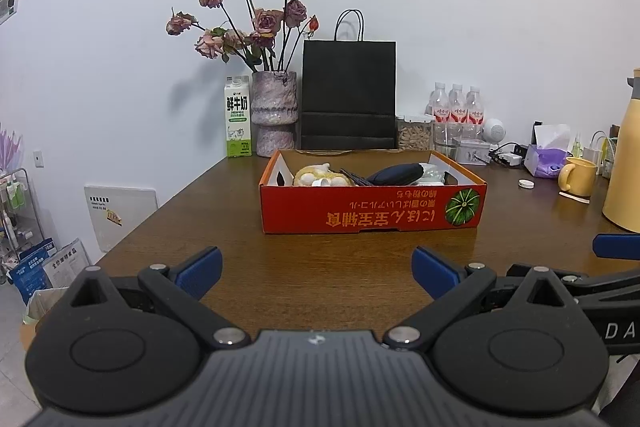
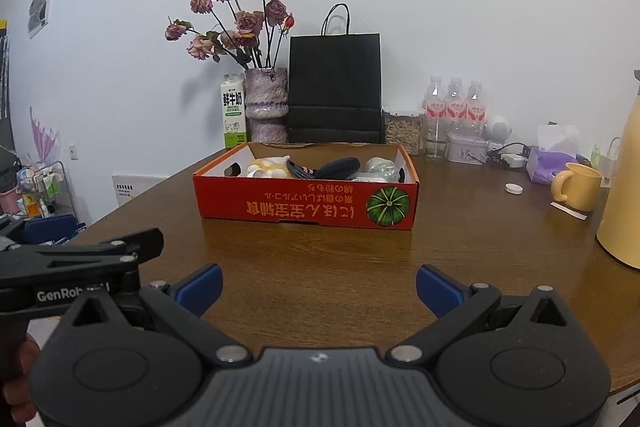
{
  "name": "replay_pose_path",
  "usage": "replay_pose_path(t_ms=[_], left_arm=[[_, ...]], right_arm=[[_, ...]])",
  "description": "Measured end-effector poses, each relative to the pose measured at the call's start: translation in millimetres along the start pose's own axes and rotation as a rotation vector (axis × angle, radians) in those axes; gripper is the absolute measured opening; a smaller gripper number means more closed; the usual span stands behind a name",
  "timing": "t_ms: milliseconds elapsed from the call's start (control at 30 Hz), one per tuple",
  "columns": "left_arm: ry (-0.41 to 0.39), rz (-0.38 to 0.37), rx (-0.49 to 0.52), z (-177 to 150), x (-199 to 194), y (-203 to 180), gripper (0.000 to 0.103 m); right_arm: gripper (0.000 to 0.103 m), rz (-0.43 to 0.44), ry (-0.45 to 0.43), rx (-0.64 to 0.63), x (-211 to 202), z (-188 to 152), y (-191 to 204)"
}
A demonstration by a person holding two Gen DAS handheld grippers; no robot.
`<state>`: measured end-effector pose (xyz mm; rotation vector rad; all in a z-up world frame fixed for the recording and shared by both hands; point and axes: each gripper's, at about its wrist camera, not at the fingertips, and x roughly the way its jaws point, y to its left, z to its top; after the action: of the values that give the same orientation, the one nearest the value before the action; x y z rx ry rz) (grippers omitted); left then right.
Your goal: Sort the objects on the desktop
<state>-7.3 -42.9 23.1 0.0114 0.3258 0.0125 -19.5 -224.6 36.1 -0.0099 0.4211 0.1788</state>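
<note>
Left gripper (image 1: pixel 316 273): jaws spread wide, holding nothing, low over the bare bench (image 1: pixel 320 259), in front of the red box (image 1: pixel 372 207).
Right gripper (image 2: pixel 318 289): jaws also wide and empty, just beside the left gripper, in front of the red box.
Red box: open cardboard tray with a pumpkin picture on its front wall, resting on the bench beyond both grippers.
Box contents: a yellowish plush item (image 1: pixel 316 175), a dark pouch (image 1: pixel 396 174) and pale wrapped things to the right of the pouch.
Right of the box: a white cap (image 1: pixel 526 183), a yellow mug (image 1: pixel 578 177), a tissue pack (image 1: pixel 546 157).
Behind the box: a milk carton (image 1: pixel 239 117), a vase of dried roses (image 1: pixel 275 113), a black paper bag (image 1: pixel 348 95), water bottles (image 1: pixel 456 107) against the wall.
</note>
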Motion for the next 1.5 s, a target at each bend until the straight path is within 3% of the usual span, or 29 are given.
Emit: replay_pose_path(t_ms=[1500], left_arm=[[0.009, 0.004, 0.005, -1.5, 1.4, -0.8, 0.103]], right_arm=[[0.103, -0.003, 0.007, 0.003, 4.4, -5.1, -1.5]])
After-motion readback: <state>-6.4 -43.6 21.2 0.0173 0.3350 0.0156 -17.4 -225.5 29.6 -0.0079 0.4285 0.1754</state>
